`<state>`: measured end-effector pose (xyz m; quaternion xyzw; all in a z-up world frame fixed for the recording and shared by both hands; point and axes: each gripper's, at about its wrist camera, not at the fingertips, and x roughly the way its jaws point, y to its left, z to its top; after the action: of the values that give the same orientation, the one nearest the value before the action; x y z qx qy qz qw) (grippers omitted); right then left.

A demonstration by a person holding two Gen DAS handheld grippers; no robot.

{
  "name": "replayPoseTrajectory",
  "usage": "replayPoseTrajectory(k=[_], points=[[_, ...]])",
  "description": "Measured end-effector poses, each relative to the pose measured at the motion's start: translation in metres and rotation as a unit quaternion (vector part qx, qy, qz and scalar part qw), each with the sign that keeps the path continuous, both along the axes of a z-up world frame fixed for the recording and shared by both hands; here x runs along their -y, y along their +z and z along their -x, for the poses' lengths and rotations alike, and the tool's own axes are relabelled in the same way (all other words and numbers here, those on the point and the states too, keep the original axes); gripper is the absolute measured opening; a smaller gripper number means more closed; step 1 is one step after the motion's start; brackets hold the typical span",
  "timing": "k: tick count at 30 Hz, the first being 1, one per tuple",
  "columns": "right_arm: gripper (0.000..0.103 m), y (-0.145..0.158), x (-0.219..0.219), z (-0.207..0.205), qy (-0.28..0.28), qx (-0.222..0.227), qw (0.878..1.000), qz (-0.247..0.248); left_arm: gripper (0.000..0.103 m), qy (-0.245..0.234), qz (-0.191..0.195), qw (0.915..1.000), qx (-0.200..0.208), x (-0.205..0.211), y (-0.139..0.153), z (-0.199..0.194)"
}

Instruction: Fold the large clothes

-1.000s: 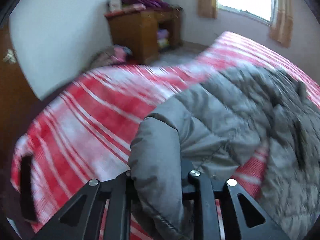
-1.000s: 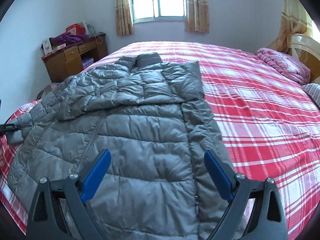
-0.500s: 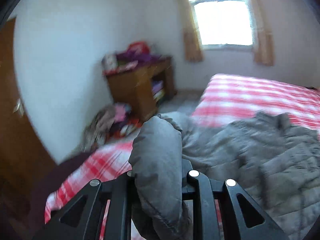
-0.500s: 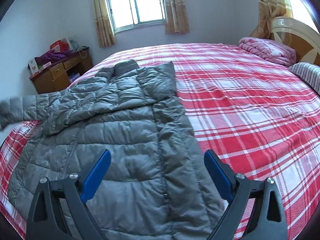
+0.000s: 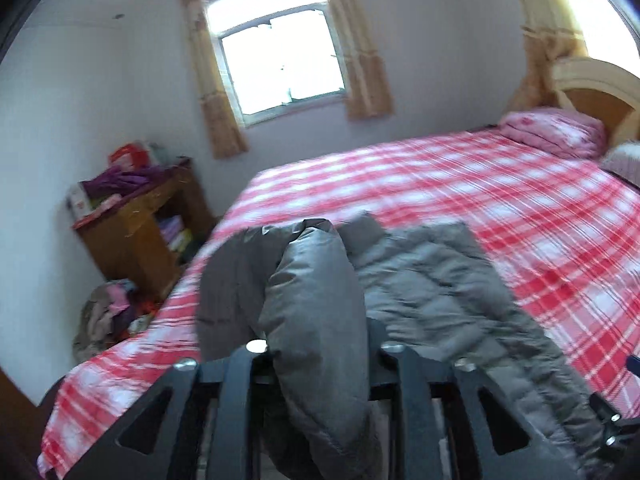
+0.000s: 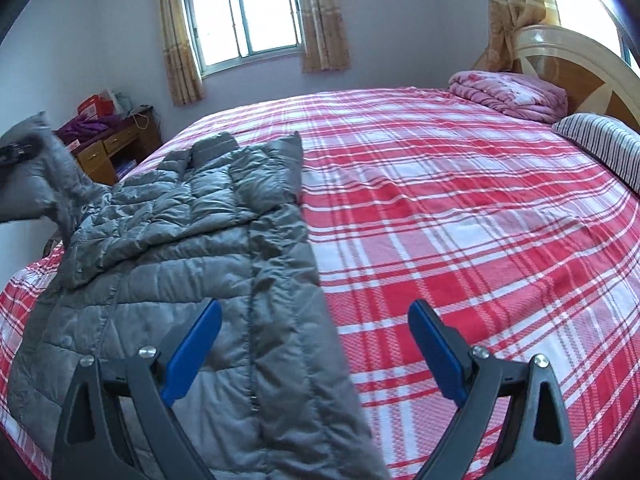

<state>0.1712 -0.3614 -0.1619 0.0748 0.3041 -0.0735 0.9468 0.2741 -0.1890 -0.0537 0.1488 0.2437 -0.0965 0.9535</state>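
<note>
- Grey quilted jacket (image 6: 192, 248) is lying spread on the near left part of the red-and-white plaid bed (image 6: 460, 220), collar toward the far window (image 6: 244, 20).
- Jacket sleeve (image 5: 316, 320) is hanging lifted off the bed, between the black fingers of the left gripper (image 5: 320, 356); in the right wrist view the same sleeve is showing raised at the far left edge.
- Left gripper's jaws are opening, sleeve fabric still filling the gap between them; whether the pads are still pressing on it cannot be told.
- Right gripper (image 6: 314, 340) is hovering over the jacket's right edge, near end of the bed, blue pads (image 6: 434, 350) standing wide apart and holding nothing.
- Pink folded blanket (image 6: 508, 94) and striped pillow (image 6: 600, 148) are resting at the far right by the headboard (image 6: 580, 64).
- Wooden cabinet (image 5: 140, 236) is standing left of the bed, under clutter.
</note>
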Motion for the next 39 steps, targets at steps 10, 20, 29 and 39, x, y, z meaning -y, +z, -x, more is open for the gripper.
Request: replayPoseTrajectory(k=[10, 20, 29, 39], points=[[0.096, -0.006, 0.011, -0.005, -0.004, -0.028, 1.000, 0.007, 0.094, 0.005, -0.022, 0.9983, 0.054, -0.001, -0.010, 0.006], [0.096, 0.017, -0.046, -0.052, 0.095, -0.042, 0.993, -0.062, 0.094, 0.258, -0.073, 0.9614, -0.062, -0.161, -0.111, -0.073], [0.041, -0.031, -0.109, -0.127, 0.151, -0.132, 0.974, -0.106, 0.094, 0.297, -0.030, 0.9461, -0.125, -0.203, -0.154, -0.086], [0.039, -0.015, -0.075, -0.121, 0.086, -0.111, 0.990, -0.034, 0.094, 0.282, -0.038, 0.9500, -0.129, -0.201, -0.155, -0.086]])
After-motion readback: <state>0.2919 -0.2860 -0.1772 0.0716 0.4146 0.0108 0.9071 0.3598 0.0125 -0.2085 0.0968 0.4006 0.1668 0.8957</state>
